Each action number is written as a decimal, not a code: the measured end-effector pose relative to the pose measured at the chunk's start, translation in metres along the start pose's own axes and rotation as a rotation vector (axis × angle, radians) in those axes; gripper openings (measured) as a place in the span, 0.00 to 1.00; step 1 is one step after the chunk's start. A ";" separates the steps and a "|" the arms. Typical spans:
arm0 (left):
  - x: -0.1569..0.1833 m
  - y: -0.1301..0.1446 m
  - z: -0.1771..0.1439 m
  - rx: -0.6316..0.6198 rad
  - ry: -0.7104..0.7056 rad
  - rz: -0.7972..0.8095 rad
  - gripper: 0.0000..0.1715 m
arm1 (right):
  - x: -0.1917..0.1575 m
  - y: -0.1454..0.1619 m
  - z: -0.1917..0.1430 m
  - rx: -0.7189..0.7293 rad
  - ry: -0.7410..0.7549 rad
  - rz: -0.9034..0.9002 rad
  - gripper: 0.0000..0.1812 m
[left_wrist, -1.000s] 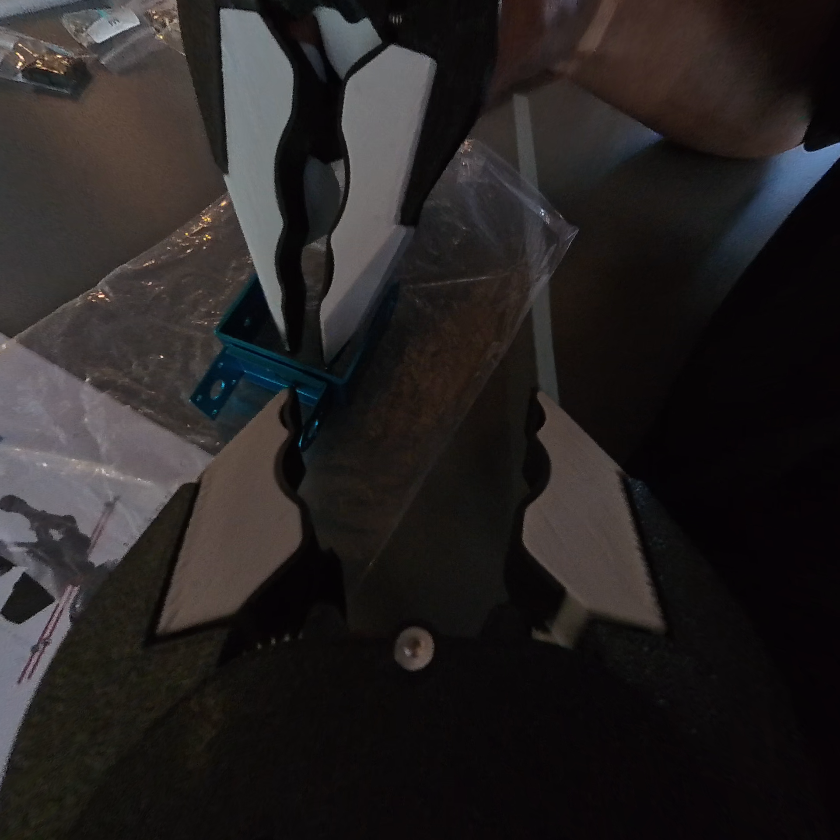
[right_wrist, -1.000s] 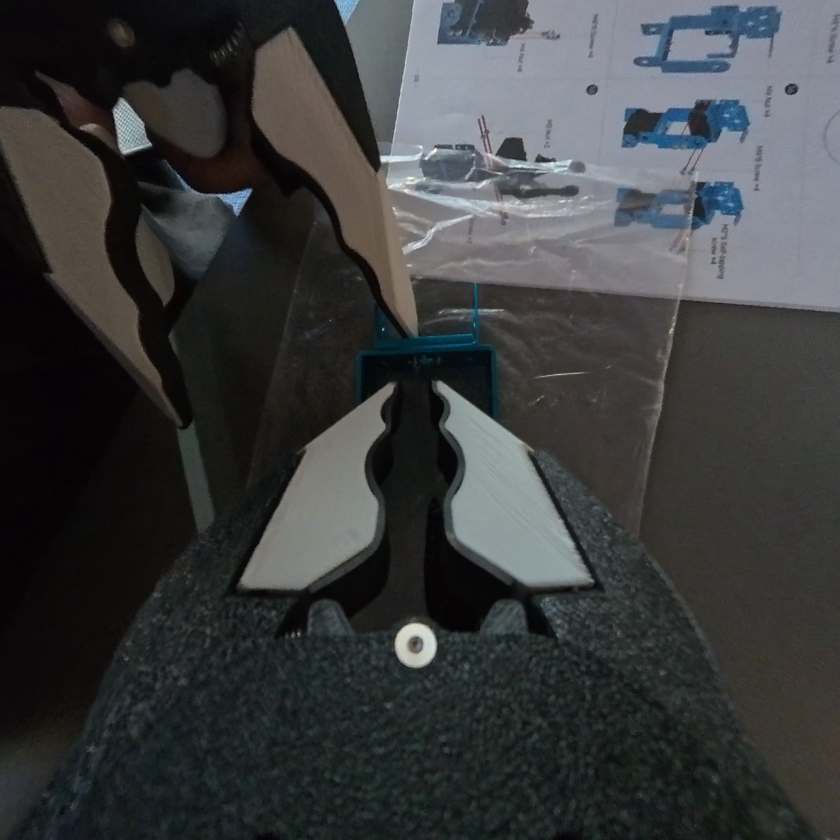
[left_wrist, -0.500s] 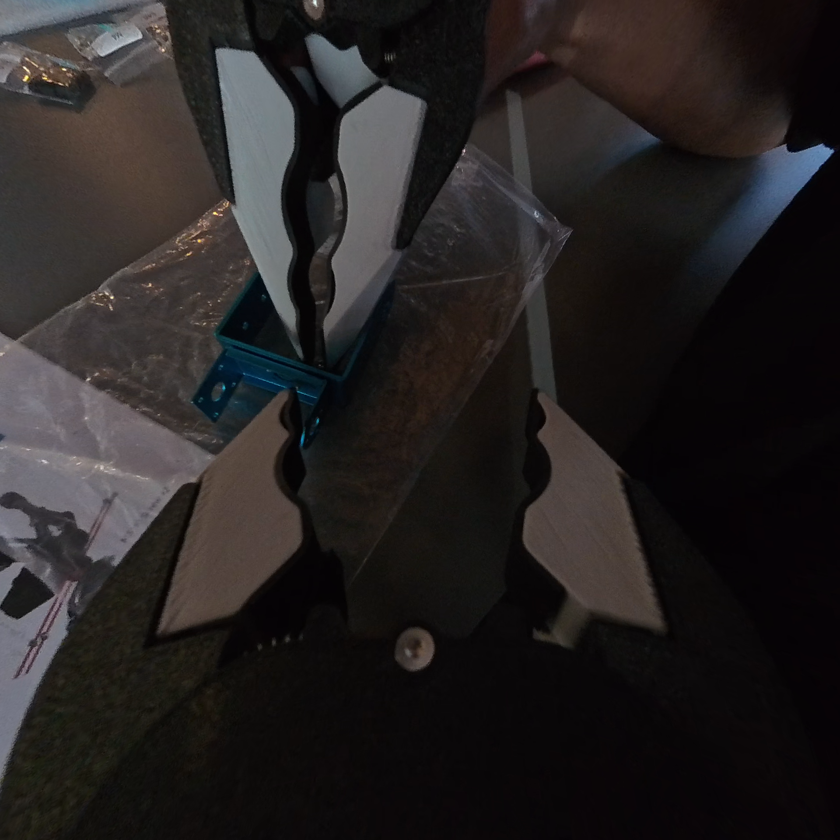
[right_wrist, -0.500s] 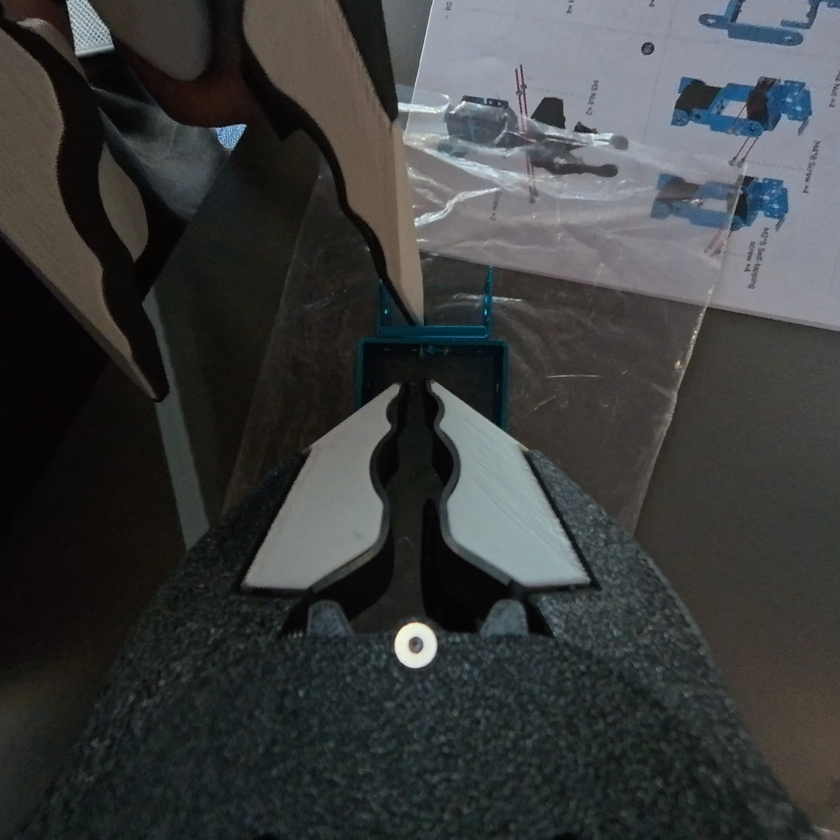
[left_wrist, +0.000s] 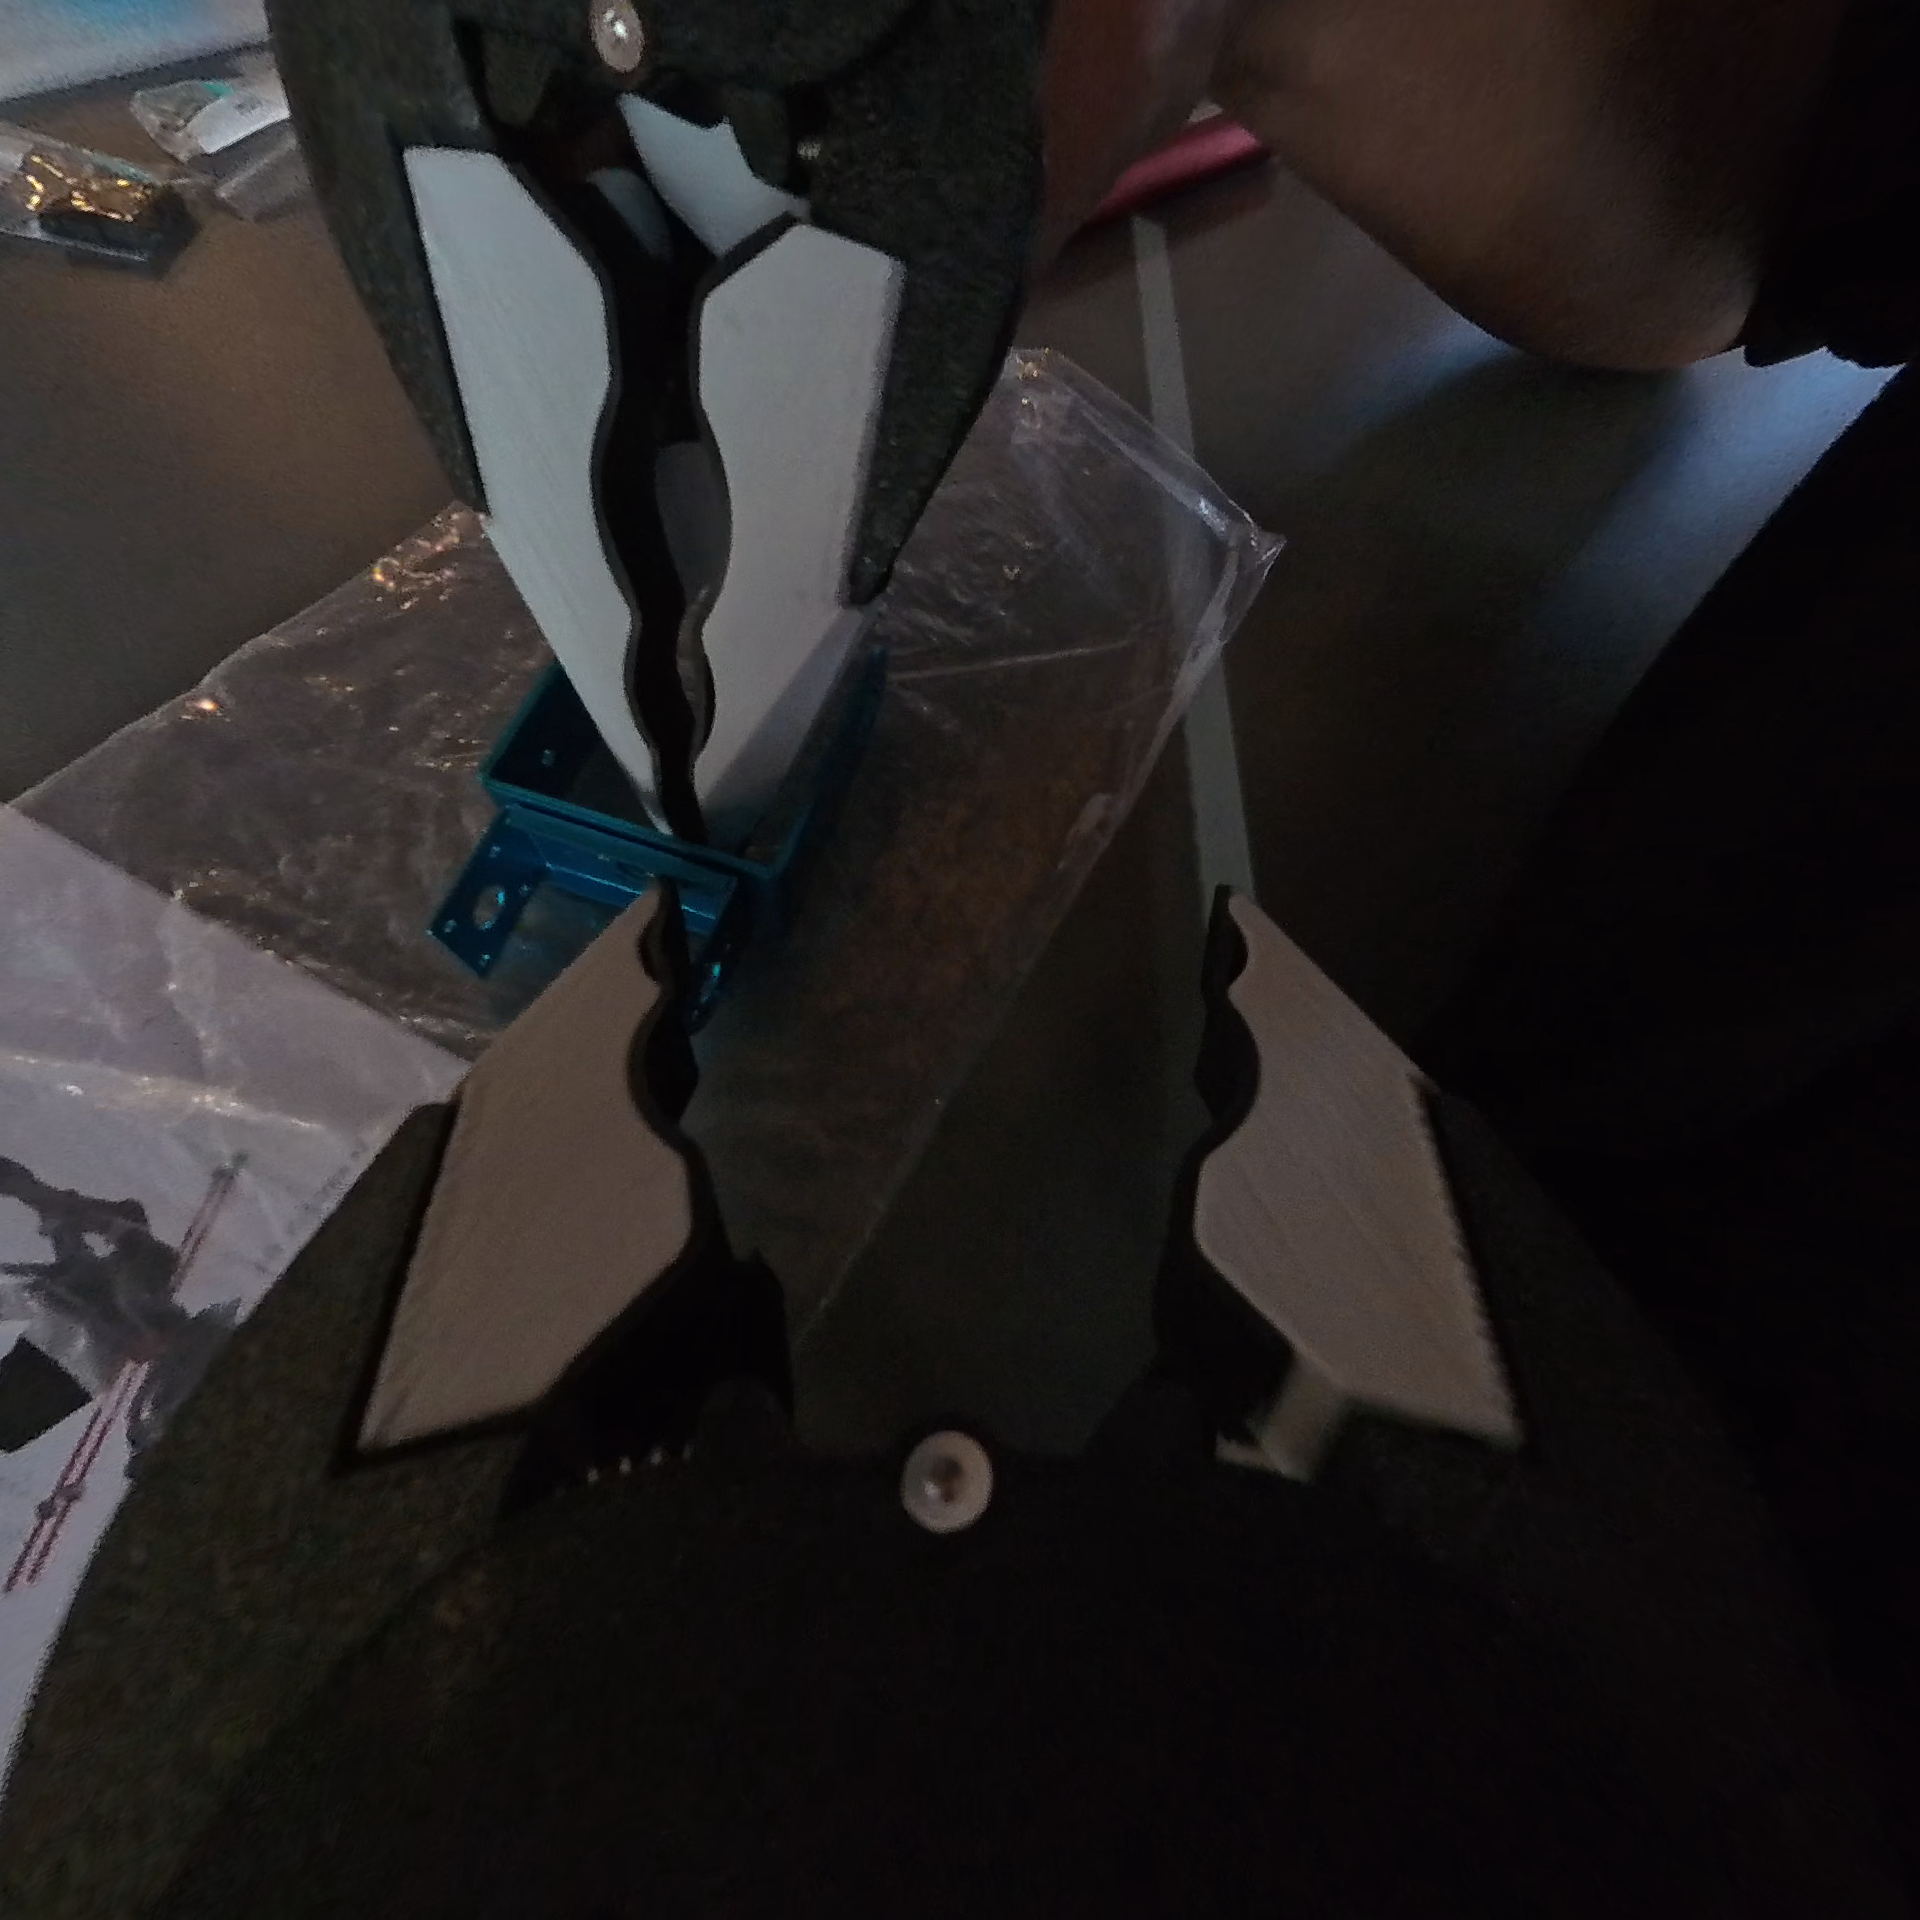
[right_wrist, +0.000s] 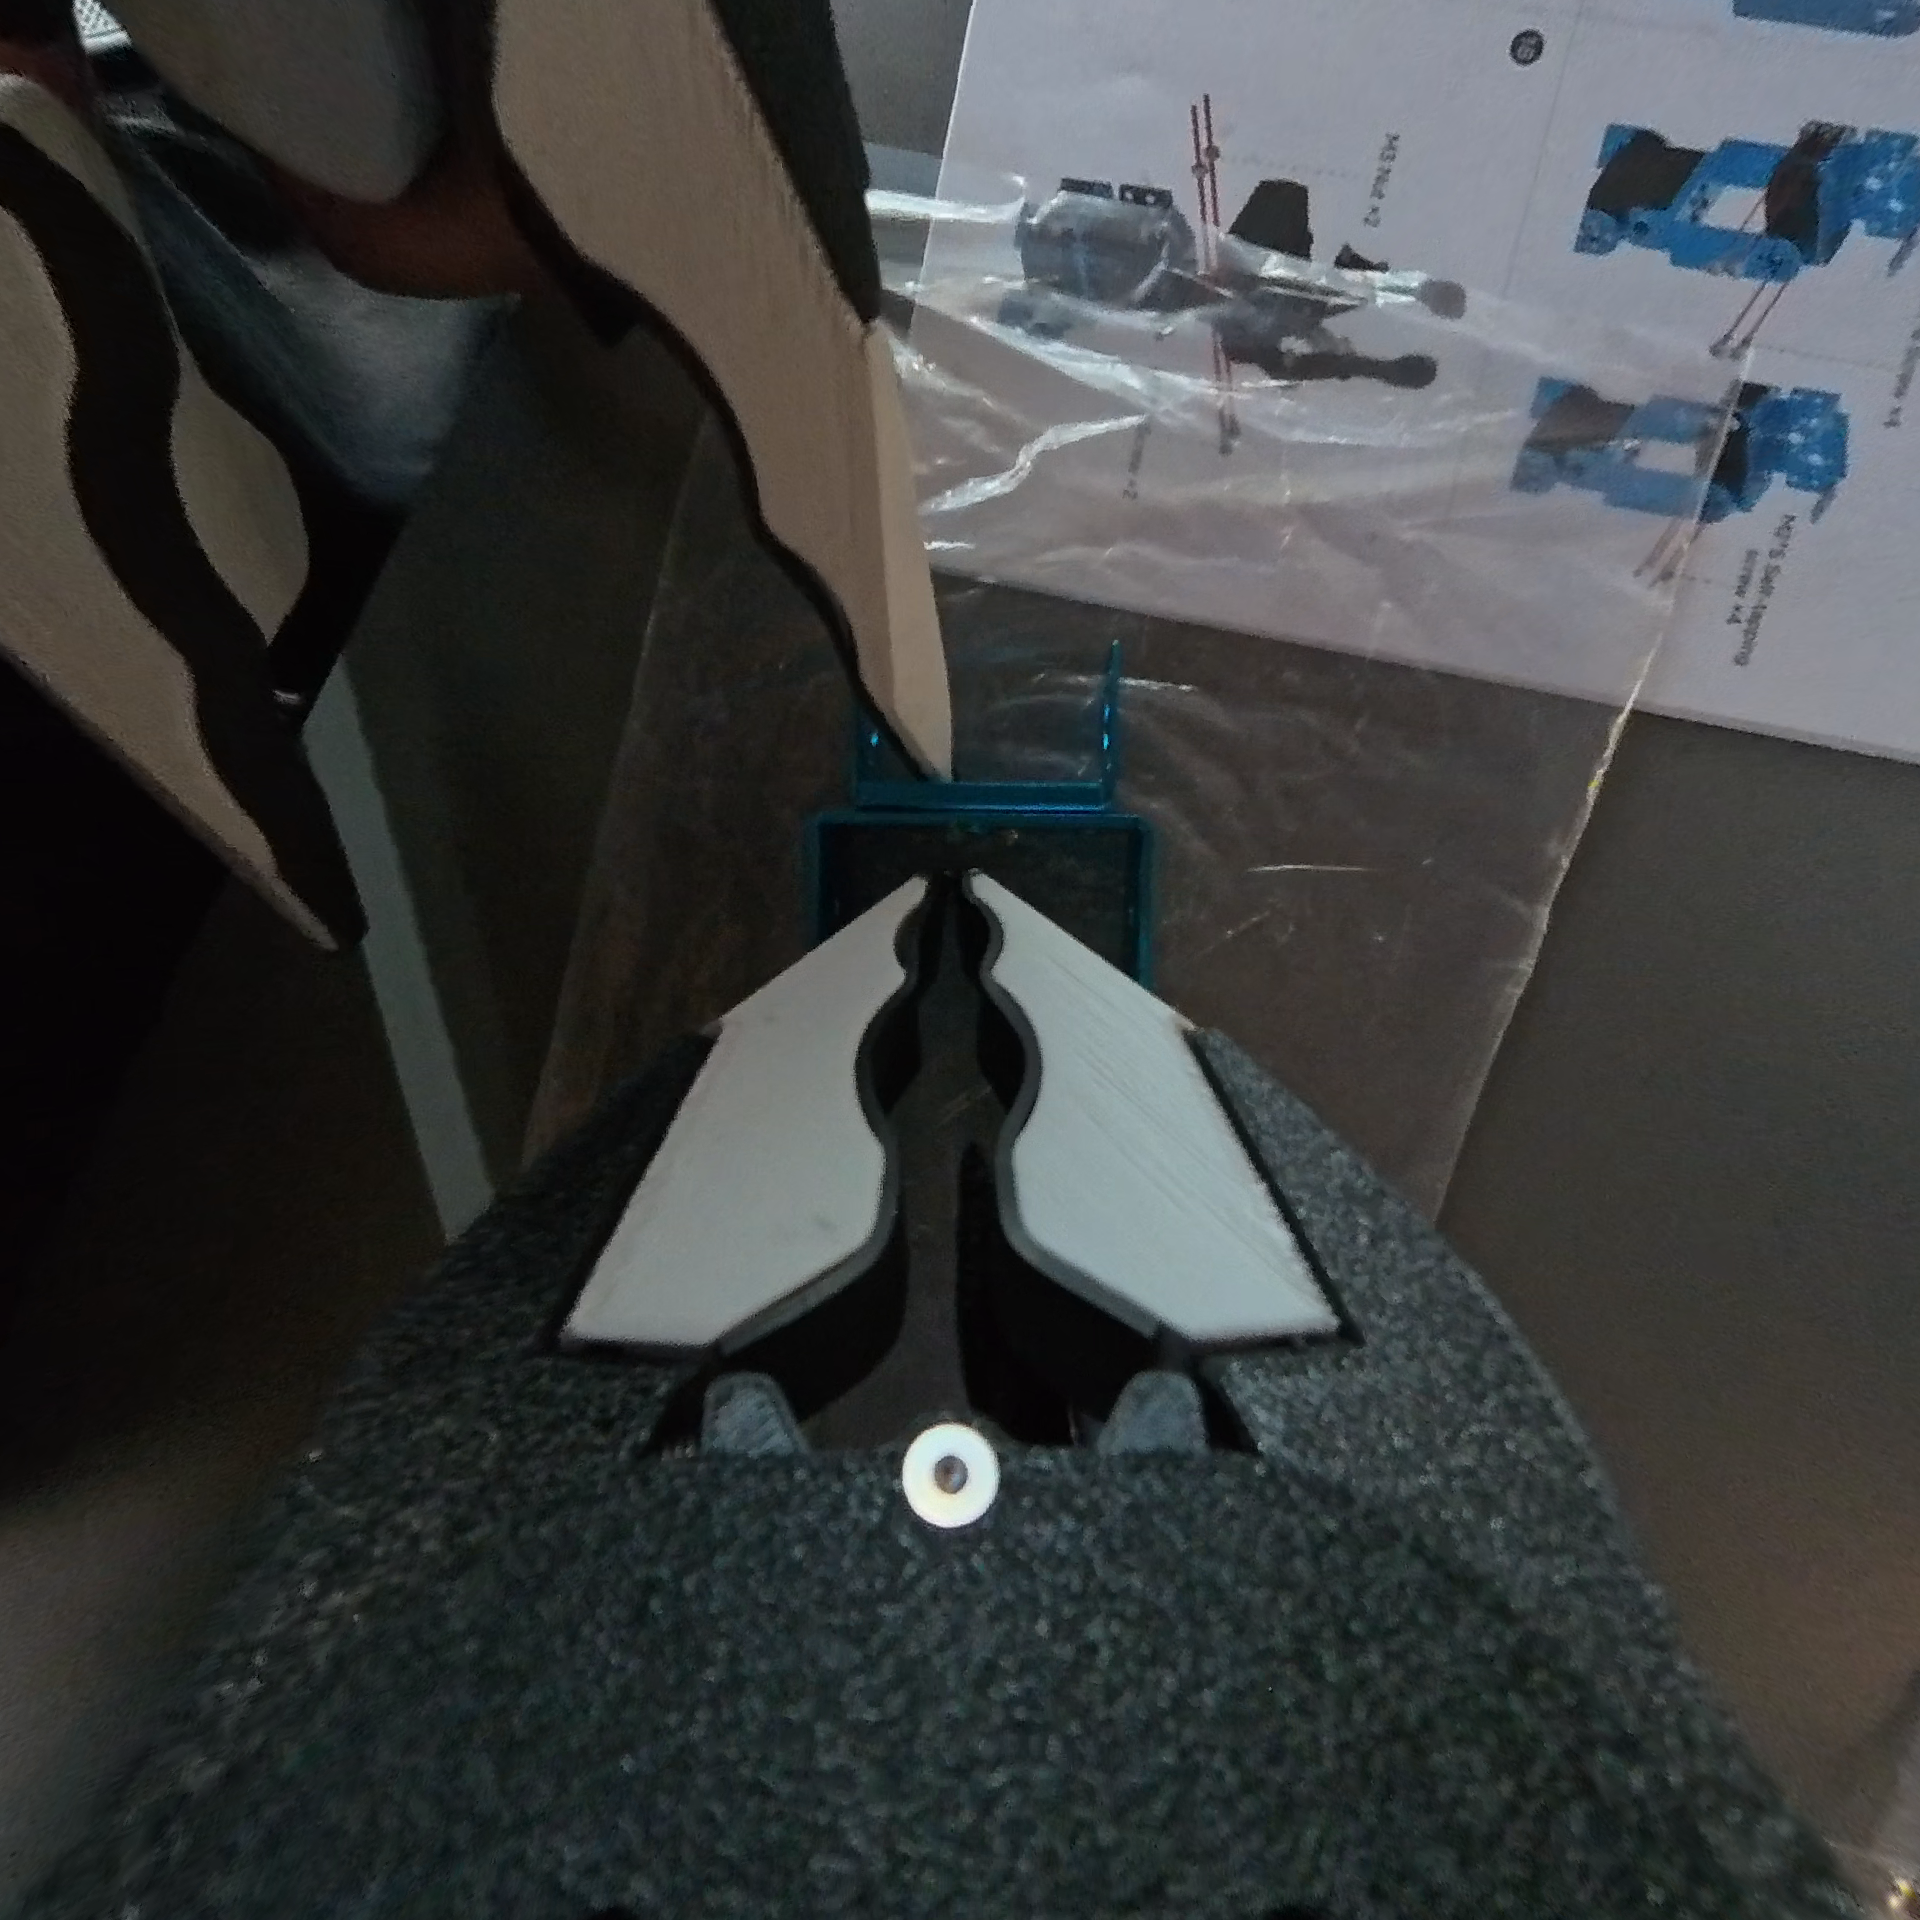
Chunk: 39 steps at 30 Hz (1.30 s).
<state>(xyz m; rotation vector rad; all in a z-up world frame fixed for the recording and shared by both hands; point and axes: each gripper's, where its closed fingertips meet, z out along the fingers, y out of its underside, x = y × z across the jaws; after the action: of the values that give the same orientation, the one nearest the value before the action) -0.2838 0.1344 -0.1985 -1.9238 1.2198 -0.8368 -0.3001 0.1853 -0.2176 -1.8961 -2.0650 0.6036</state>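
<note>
Here, the right claw (right_wrist: 945, 878) is pinched on the near wall of the blue bracket (right_wrist: 1138, 894), which rests on a clear bag (right_wrist: 1351, 935) on the tabletop (right_wrist: 1714, 1039). The left claw (left_wrist: 940, 935) is spread, one finger (right_wrist: 883, 582) touching the bracket's far side.

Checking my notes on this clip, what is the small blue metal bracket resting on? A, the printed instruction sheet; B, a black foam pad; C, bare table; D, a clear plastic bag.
D: the small blue metal bracket sits on a clear plastic bag spread over the dark table; the printed instruction sheet lies farther back, under the bag's far edge.
</note>
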 end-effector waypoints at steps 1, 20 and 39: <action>0.000 0.001 0.000 -0.002 -0.002 -0.002 0.57 | 0.000 0.000 0.000 0.000 0.005 -0.007 0.01; -0.002 0.000 0.004 -0.017 -0.016 0.001 0.58 | 0.004 -0.010 -0.014 0.288 -0.095 0.242 0.01; -0.002 0.000 0.005 -0.025 -0.009 0.002 0.57 | -0.002 -0.014 -0.014 0.310 -0.123 0.253 0.01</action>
<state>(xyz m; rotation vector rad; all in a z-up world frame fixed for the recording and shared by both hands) -0.2803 0.1372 -0.2010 -1.9443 1.2317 -0.8147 -0.3054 0.1843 -0.1982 -1.9850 -1.6867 1.0567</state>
